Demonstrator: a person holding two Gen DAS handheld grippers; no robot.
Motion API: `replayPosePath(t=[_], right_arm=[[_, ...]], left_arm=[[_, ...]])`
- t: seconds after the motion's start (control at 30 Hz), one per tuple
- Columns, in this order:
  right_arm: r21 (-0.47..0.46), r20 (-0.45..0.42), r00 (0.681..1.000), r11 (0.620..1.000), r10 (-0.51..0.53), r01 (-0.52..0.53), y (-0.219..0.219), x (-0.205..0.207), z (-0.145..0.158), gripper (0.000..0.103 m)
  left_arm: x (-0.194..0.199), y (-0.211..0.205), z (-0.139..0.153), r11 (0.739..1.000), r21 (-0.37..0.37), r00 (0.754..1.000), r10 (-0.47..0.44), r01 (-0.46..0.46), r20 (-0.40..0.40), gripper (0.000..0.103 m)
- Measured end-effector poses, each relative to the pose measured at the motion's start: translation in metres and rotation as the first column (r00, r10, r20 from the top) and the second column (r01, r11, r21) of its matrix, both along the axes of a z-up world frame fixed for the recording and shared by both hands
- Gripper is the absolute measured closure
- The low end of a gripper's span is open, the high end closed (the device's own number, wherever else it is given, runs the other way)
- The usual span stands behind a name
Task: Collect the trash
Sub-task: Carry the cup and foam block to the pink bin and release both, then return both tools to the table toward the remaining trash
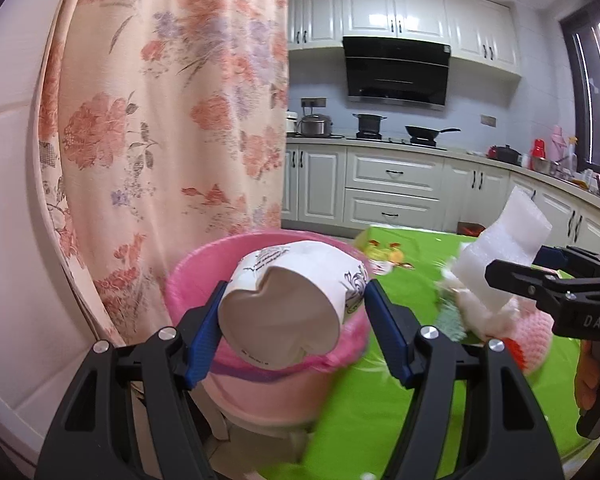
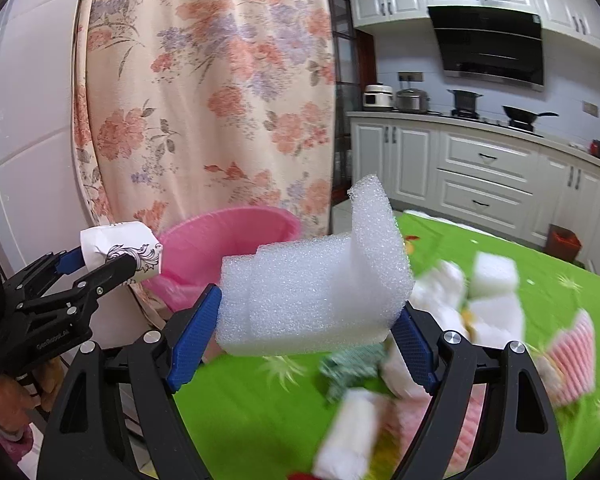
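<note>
Two tools are carrying trash at once, and you are gripping one in each hand. In the left wrist view, your left tool [image 1: 292,312] is pinching a crumpled paper cup [image 1: 288,308] between its blue pads, bottom end toward the lens, at the lower centre of the frame. Behind the cup, the pink bin [image 1: 188,280] is sitting with its rim partly hidden. At the right edge of that frame, your right tool [image 1: 496,276] is reaching in, holding a bent white foam piece [image 1: 500,256] above the green table [image 1: 400,380]. In the right wrist view, the same foam piece [image 2: 312,300] is filling the centre, squeezed between the right tool's [image 2: 308,332] blue pads, one flap standing upward. At the left of that frame, the left tool [image 2: 112,260] is clamping the paper cup [image 2: 116,244] just beside the open pink bin [image 2: 228,240]. More white foam blocks [image 2: 492,276], a green scrap [image 2: 352,368] and pink striped material [image 2: 576,356] are lying blurred on the green table [image 2: 240,420] at the lower right. A floral curtain [image 2: 204,92] is hanging behind the bin.
</note>
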State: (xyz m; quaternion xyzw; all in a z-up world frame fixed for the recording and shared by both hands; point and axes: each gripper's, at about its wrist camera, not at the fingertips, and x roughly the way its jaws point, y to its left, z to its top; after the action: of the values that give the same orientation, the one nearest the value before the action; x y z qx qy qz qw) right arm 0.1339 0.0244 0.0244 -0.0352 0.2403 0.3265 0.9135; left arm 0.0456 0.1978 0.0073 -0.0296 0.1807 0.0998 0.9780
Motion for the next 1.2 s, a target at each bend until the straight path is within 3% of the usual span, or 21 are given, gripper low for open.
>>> replayPosePath(t=[0.33, 0.47, 0.67, 0.77, 0.83, 0.93, 1.1, 1.2], right_arm=[[-0.018, -0.054, 0.997, 0.998, 0.058, -0.059, 0.073, 0.051, -0.006, 0.025], [-0.032, -0.09, 0.994, 0.997, 0.068, -0.071, 0.096, 0.069, -0.016, 0.025], [-0.07, -0.086, 0.993, 0.993, 0.084, -0.091, 0.122, 0.084, -0.027, 0.024], [-0.093, -0.078, 0.993, 0.991, 0.089, -0.096, 0.127, 0.088, -0.034, 0.019], [-0.116, -0.065, 0.994, 0.989, 0.085, -0.092, 0.129, 0.089, -0.038, 0.014], [-0.116, -0.07, 0.993, 0.988, 0.098, -0.105, 0.123, 0.087, -0.042, 0.013], [-0.088, -0.042, 0.993, 0.99, 0.109, -0.112, 0.105, 0.068, -0.036, 0.013], [-0.064, -0.015, 0.995, 0.992, 0.103, -0.104, 0.083, 0.047, -0.03, 0.013]], left_arm=[[0.062, 0.08, -0.007, 0.998, -0.07, 0.997, -0.004, -0.001, -0.071, 0.037], [0.083, 0.103, -0.011, 0.993, -0.114, 0.996, 0.0, -0.01, -0.087, 0.037], [0.1, 0.122, -0.018, 0.992, -0.12, 0.993, 0.032, -0.046, -0.114, 0.036], [0.103, 0.129, -0.021, 0.989, -0.138, 0.993, 0.035, -0.051, -0.117, 0.036], [0.105, 0.132, -0.023, 0.988, -0.149, 0.993, 0.026, -0.043, -0.118, 0.028], [0.105, 0.131, -0.023, 0.989, -0.14, 0.993, 0.027, -0.043, -0.116, 0.021], [0.097, 0.125, -0.016, 0.99, -0.133, 0.995, 0.034, -0.047, -0.099, 0.02], [0.083, 0.115, -0.012, 0.992, -0.11, 0.995, 0.056, -0.064, -0.078, 0.011]])
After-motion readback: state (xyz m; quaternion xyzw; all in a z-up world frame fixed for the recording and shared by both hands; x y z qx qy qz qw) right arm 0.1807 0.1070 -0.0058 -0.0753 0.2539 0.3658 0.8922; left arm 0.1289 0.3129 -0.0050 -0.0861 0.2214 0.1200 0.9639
